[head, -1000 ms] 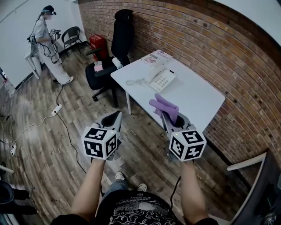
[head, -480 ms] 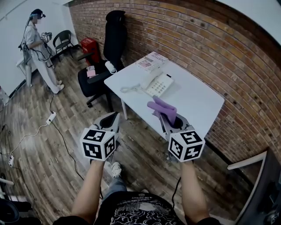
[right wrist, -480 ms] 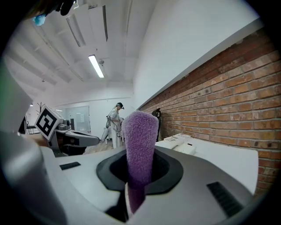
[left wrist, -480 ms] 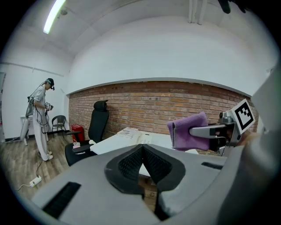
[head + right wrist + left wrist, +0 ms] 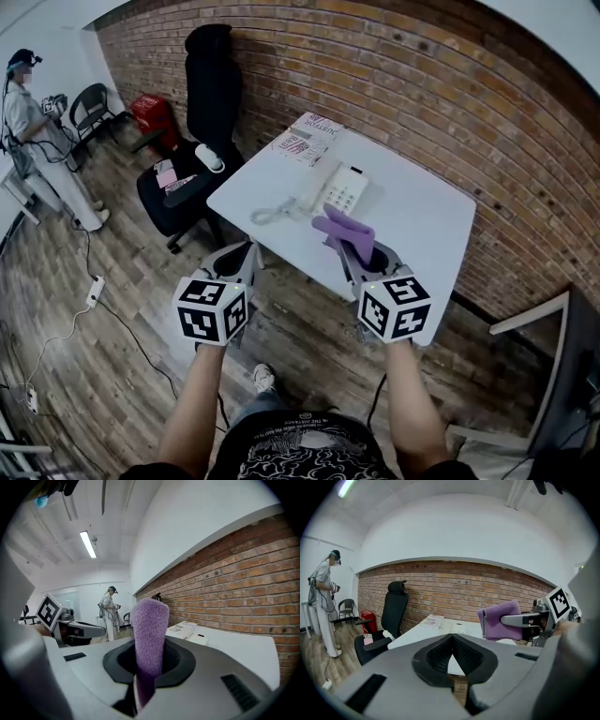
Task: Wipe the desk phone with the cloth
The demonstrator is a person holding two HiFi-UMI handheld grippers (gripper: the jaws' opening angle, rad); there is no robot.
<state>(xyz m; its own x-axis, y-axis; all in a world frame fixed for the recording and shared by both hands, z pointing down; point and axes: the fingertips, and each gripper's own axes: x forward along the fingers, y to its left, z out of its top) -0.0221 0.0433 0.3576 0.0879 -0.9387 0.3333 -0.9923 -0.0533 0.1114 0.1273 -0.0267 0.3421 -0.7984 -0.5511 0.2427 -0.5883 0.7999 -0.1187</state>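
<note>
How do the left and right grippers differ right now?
The right gripper is clamped on the purple cloth; the left gripper is shut on nothing. The cloth sticks out ahead of the right gripper's jaws, while nothing sticks out of the left gripper's. Both are held up, short of the desk phone.

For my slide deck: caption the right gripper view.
Right gripper shut on a folded purple terry cloth, with the white desk phone ahead on the white table.
</note>
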